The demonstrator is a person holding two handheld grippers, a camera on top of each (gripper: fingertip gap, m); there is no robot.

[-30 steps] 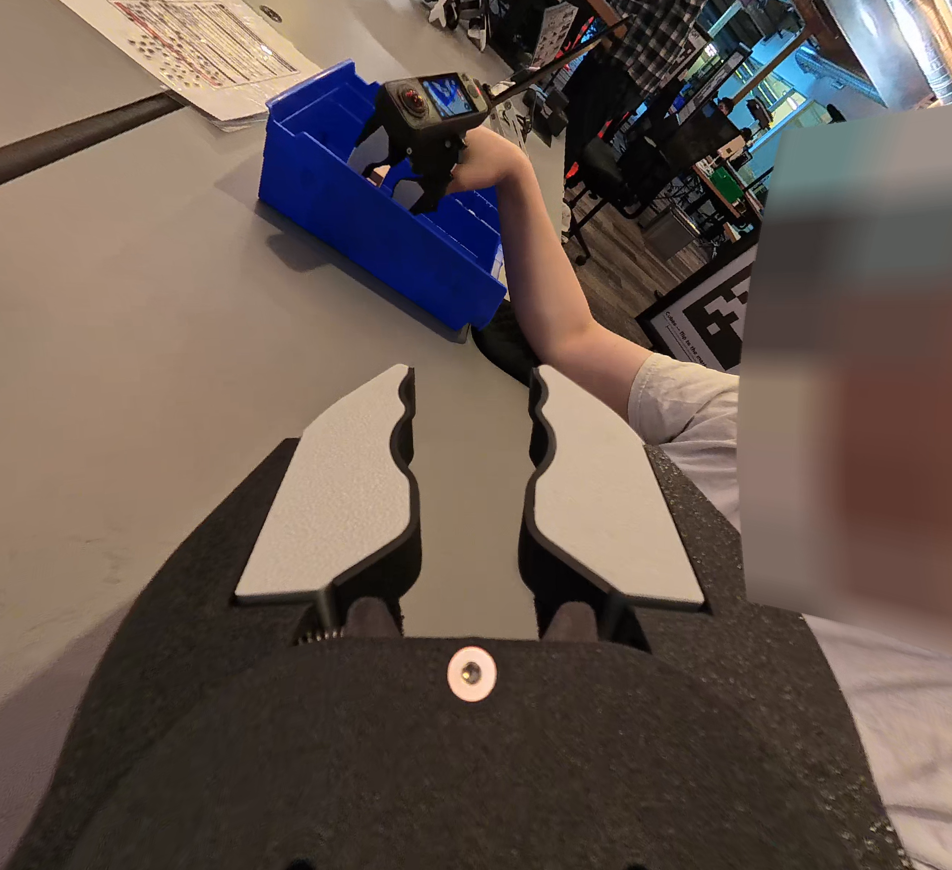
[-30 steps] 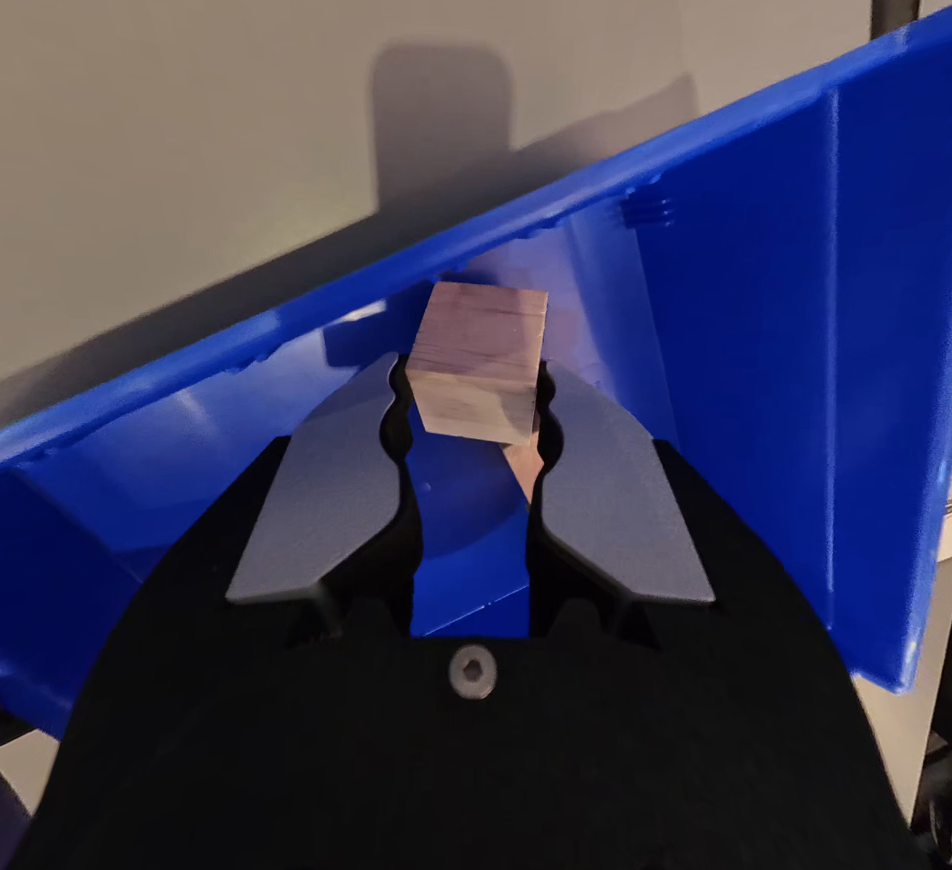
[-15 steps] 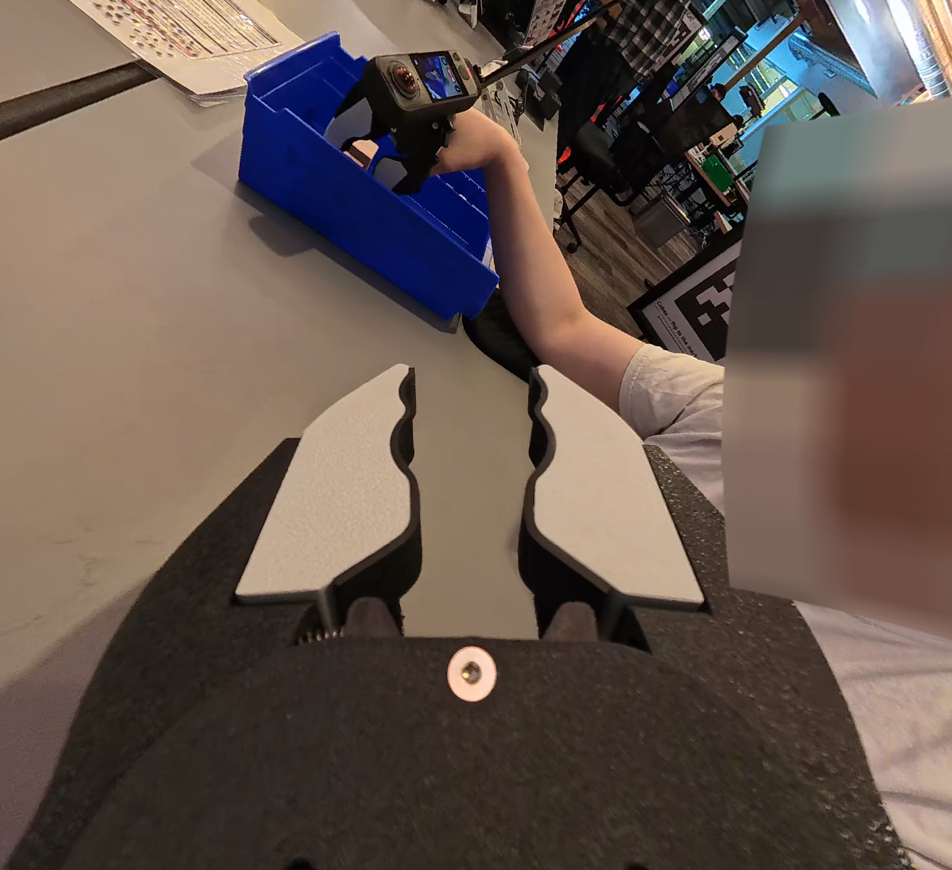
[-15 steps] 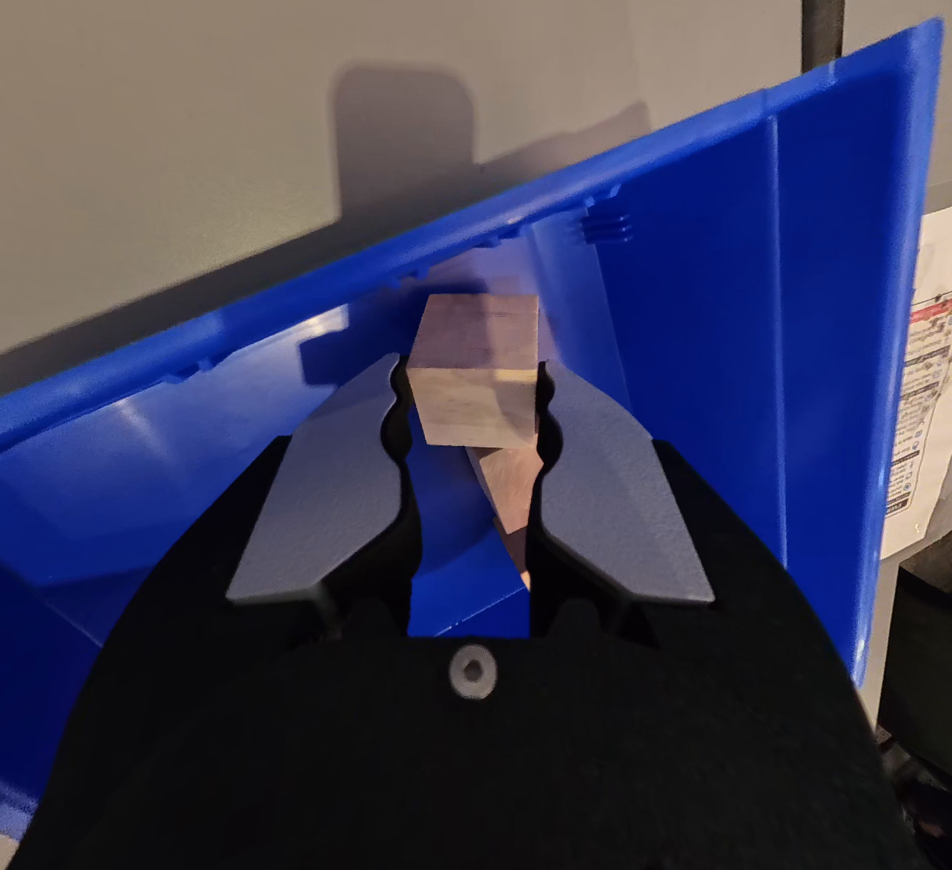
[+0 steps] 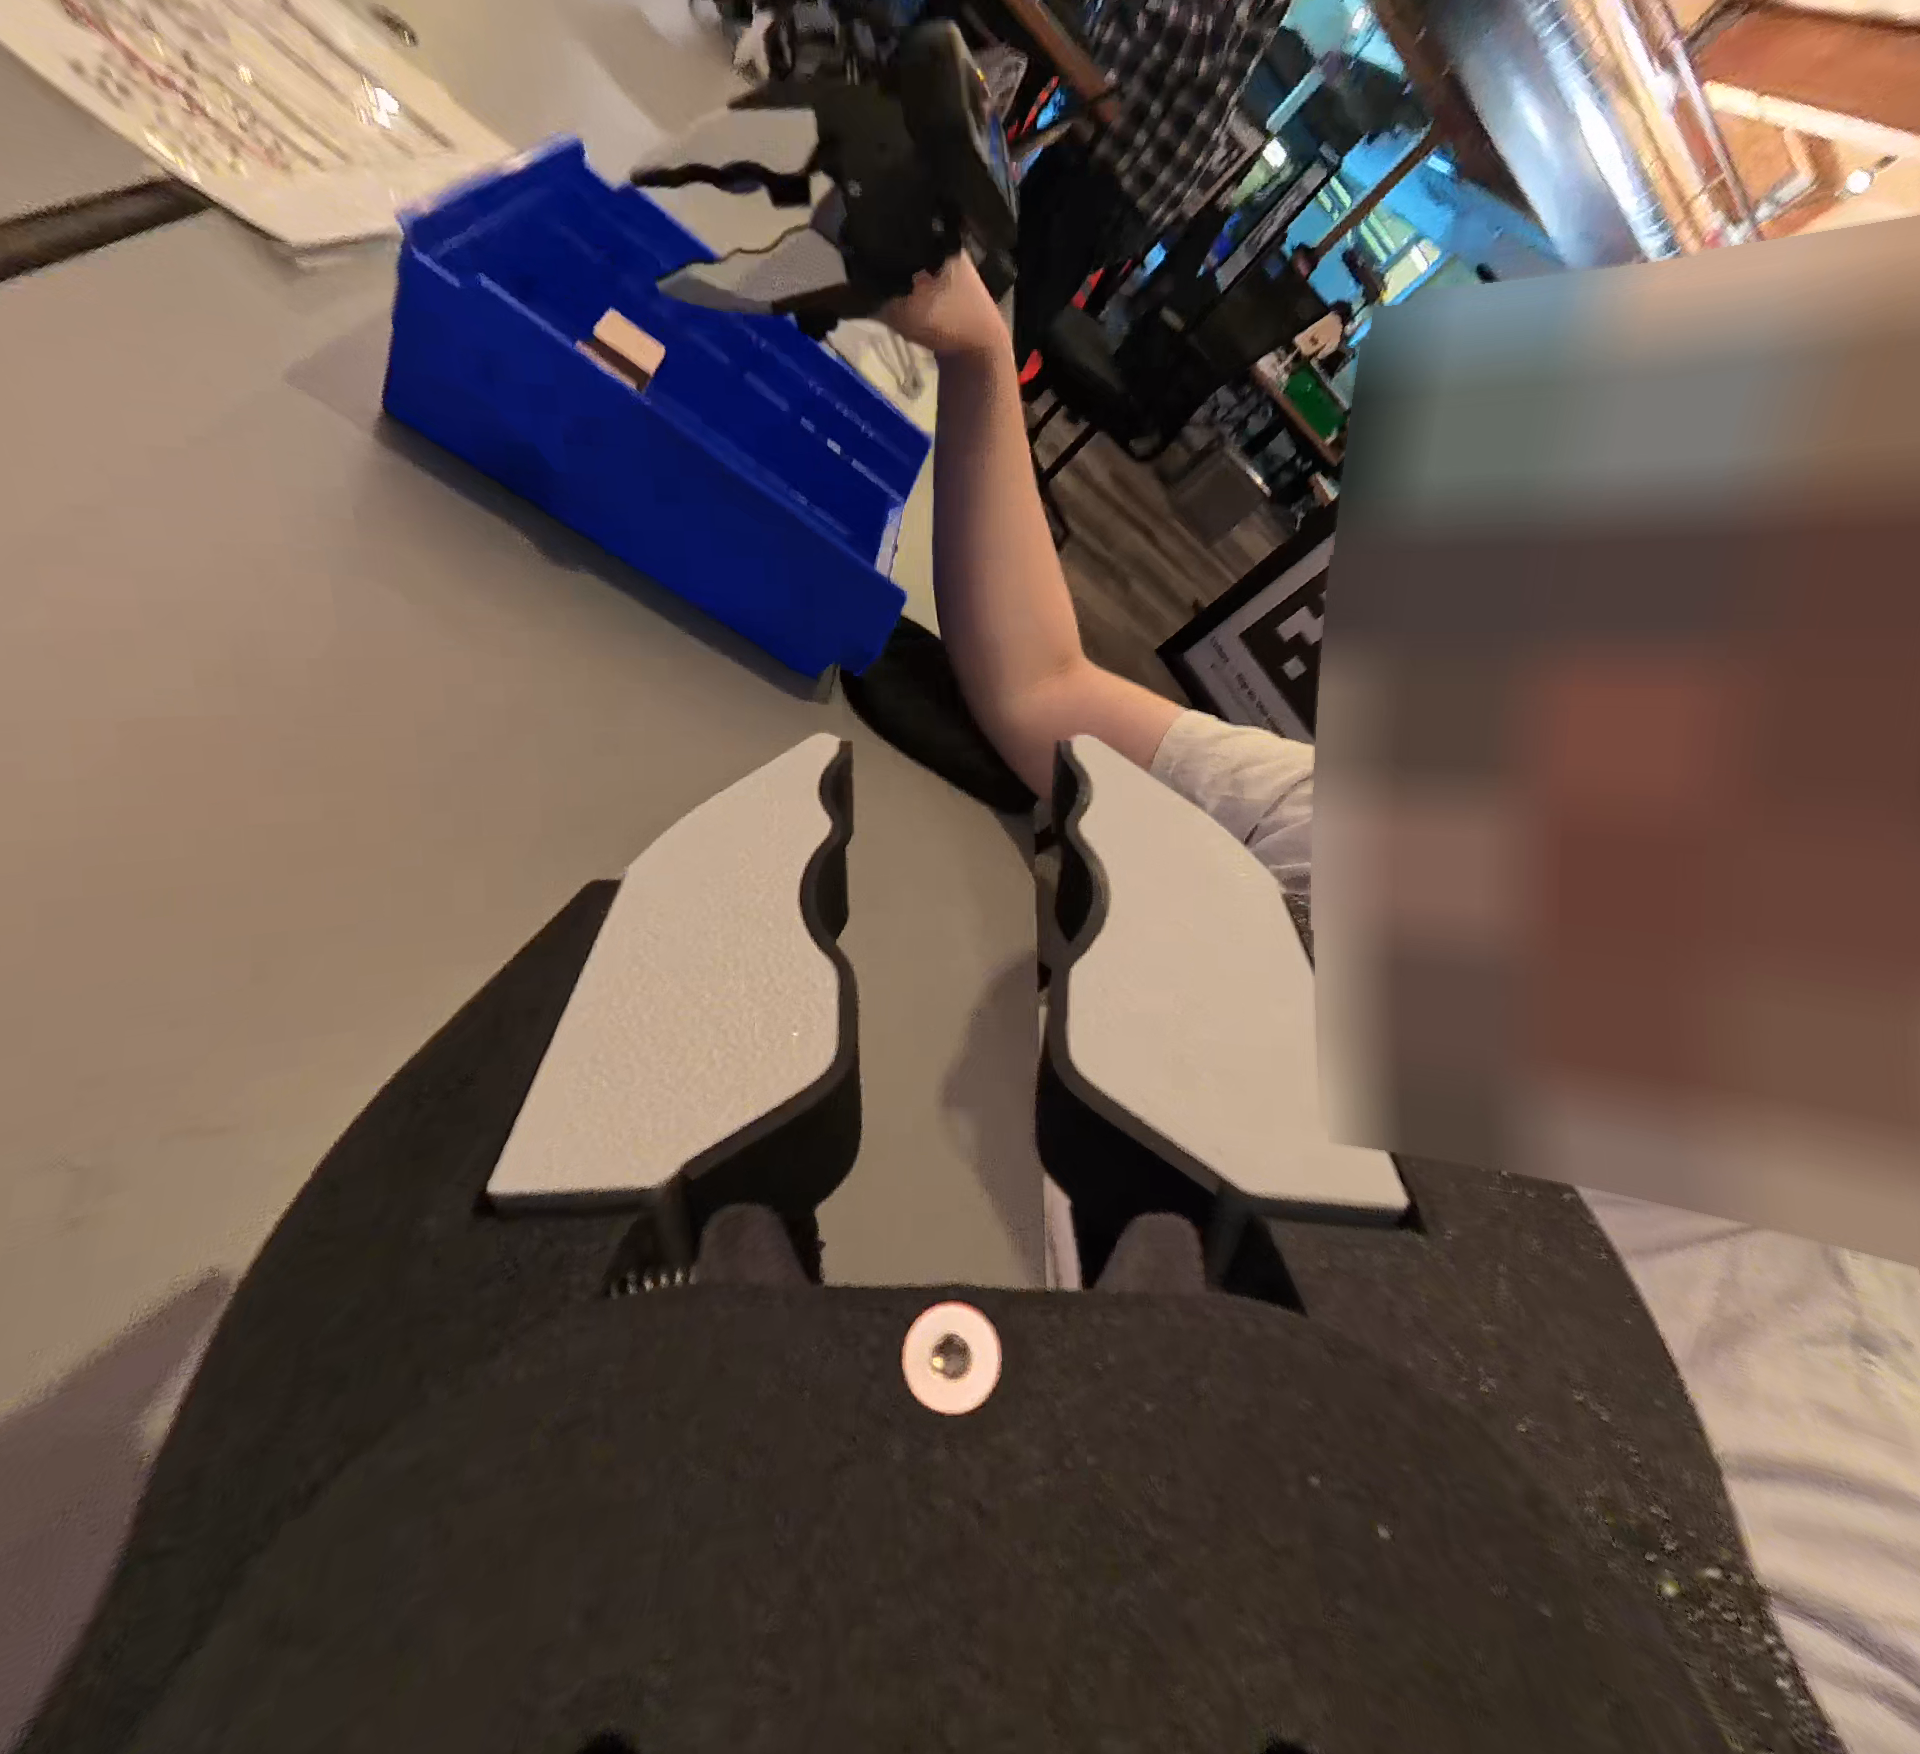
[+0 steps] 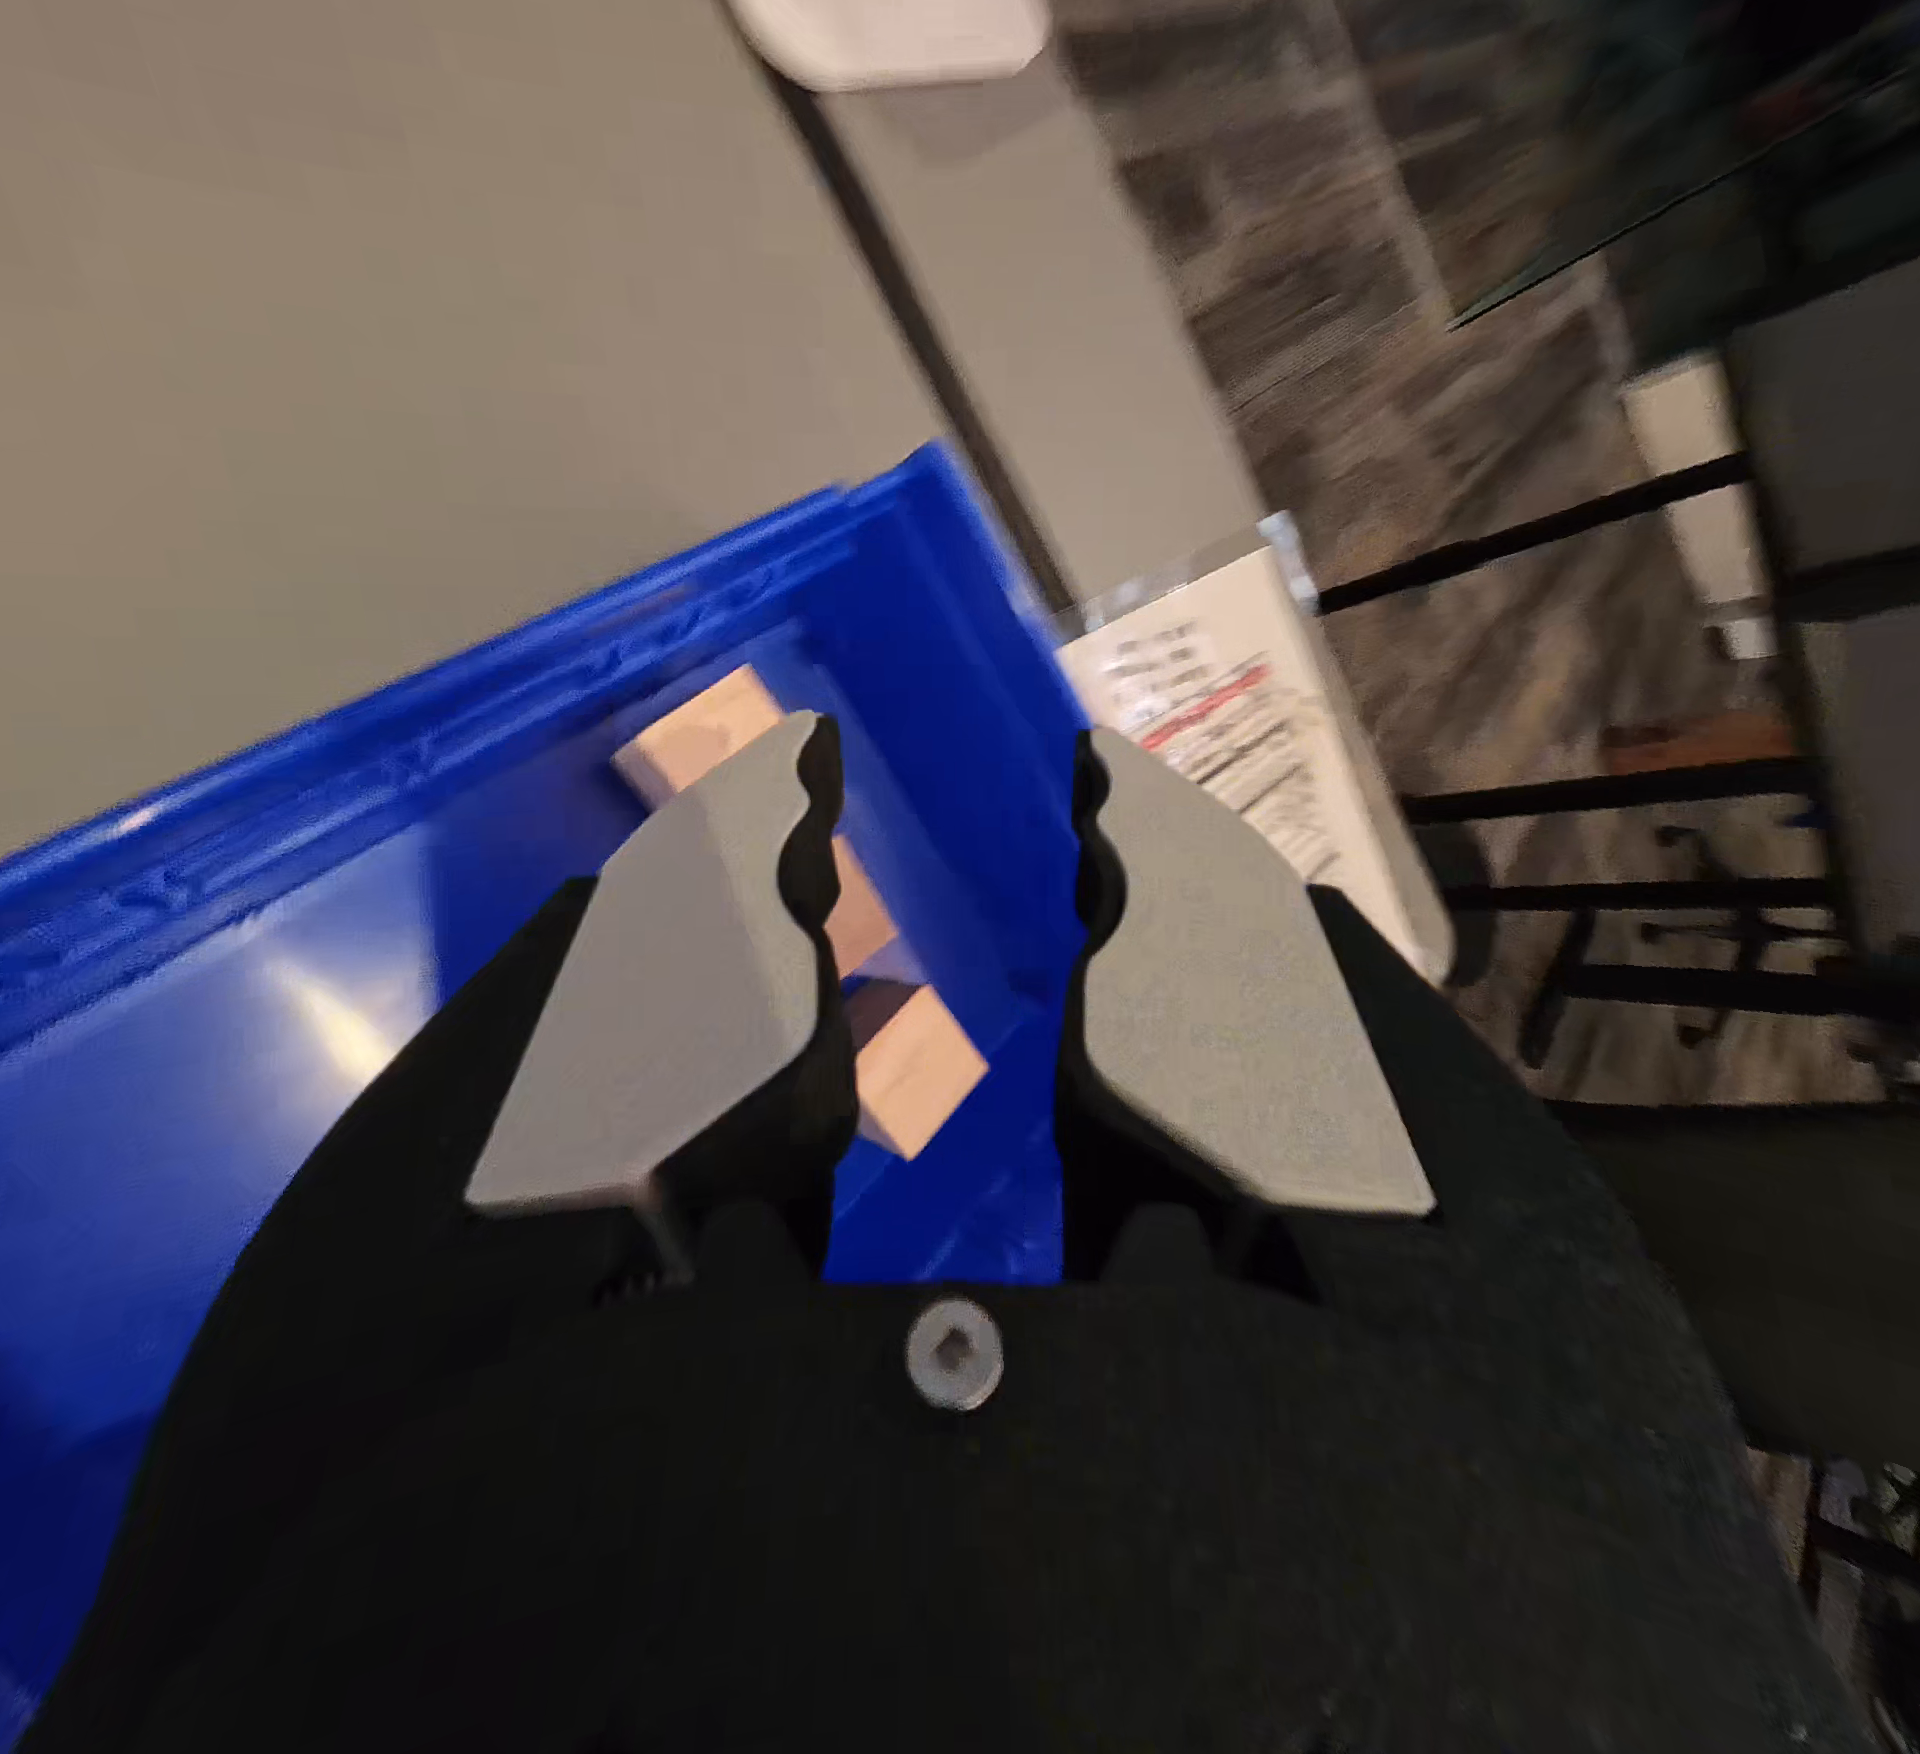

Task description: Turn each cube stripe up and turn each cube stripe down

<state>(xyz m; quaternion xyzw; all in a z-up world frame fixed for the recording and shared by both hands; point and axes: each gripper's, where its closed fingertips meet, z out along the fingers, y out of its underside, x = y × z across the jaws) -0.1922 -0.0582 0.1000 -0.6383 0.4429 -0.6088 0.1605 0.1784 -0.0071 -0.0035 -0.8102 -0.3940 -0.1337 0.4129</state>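
The left tool (image 5: 948,769) hangs low over the grey table (image 5: 260,769), its jaws parted with nothing between them. The right tool (image 6: 951,748) gapes wide and empty above the blue bin (image 6: 260,925). Inside the bin, wooden cubes (image 6: 914,1070) lie in a row just beyond its left finger, running diagonally toward the bin's far corner; motion blur hides their stripes.

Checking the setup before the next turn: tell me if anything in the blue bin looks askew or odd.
In the blue bin, the wooden cubes lie in an uneven row along its far wall, the nearest one turned cornerwise. Motion blur hides any stripes. The right tool hangs open above them, gripping nothing. No damage or spill shows.
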